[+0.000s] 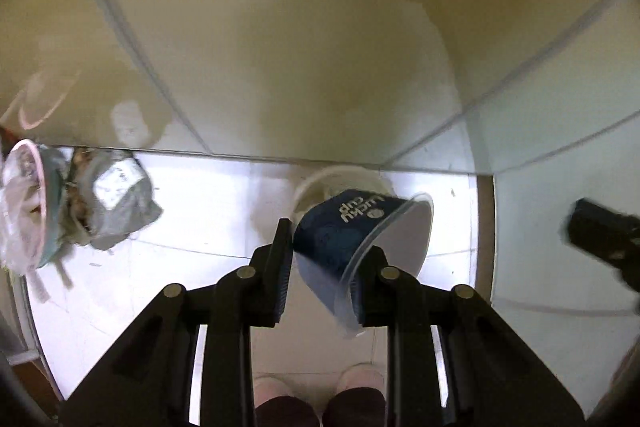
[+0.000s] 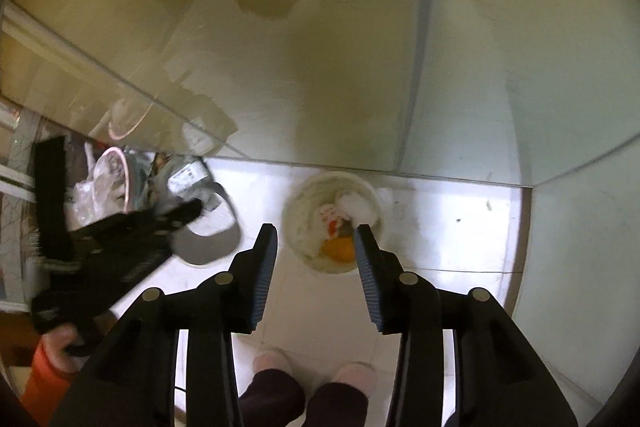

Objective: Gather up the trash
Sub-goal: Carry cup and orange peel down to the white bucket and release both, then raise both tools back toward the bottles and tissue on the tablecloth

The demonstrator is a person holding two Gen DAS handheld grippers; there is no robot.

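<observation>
**A:** State of the left claw (image 1: 330, 243)?

**B:** Clamped across the sides of the blue paper cup (image 1: 344, 227). Tilted, mouth toward 3 o'clock, hanging just above the white tub (image 1: 312, 183) at 12 o'clock.

**A:** And the right claw (image 2: 316, 231)?

**B:** Spread wide, gripping nothing, hovering over the same tub. Inside: orange peel (image 2: 338, 249), a white wad (image 2: 356, 207) and a red-and-white wrapper (image 2: 330, 221).

**A:** Best way to finish the drop?

**B:** Probably by centring the cup over the tub's mouth first, then lowering close to the rim before opening. Worth tipping the mouth downward too, in case of dregs, though impossible to tell from here whether dry or not. Advisable to pull the right claw back toward 3 o'clock, out of the cup's path. A light cup like that, likely to bounce off the rim if let go from high up.

**A:** More to collect afterwards?

**B:** Yes, a heap at 9 o'clock in the left view, well apart from the tub: a crumpled grey bag (image 1: 116, 203) touching a pink-rimmed cup (image 1: 28, 195) stuffed with clear plastic. Too blurred to name the brown bits between them.

**A:** Surface and room?

**B:** No counter here, only a floor (image 1: 208, 195) of glossy white tiles. Meeting it at 12 o'clock, a shiny pale wall (image 1: 300, 47) with panel seams, mirroring the heap. At 6 o'clock, pink slippers (image 2: 272, 357) on the tiles.
</observation>
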